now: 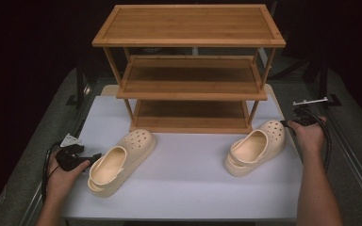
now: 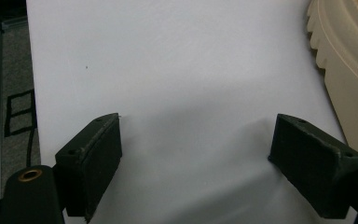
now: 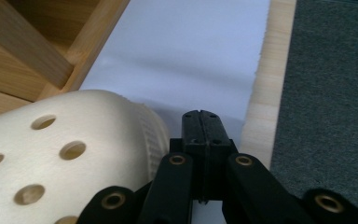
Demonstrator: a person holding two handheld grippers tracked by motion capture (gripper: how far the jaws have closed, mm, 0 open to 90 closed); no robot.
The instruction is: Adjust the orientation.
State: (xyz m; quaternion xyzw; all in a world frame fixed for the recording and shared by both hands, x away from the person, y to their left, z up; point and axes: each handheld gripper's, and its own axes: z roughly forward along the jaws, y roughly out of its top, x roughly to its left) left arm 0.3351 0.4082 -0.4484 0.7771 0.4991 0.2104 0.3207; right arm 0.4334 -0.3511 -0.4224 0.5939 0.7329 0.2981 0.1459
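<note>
Clogs (image 1: pixel 122 160) risking a shove: right gripper (image 3: pixel 200 122) sitting closed and empty against right clog's (image 3: pixel 70 158) toe, left gripper (image 2: pixel 196 154) gaping empty nearby.

Black claw (image 3: pixel 200 126), brass-ringed screw holes; black cables trail; bare forearms, no sleeves.

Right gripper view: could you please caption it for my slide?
Shut right gripper beside the toe of a cream clog, near the wooden rack.
</note>
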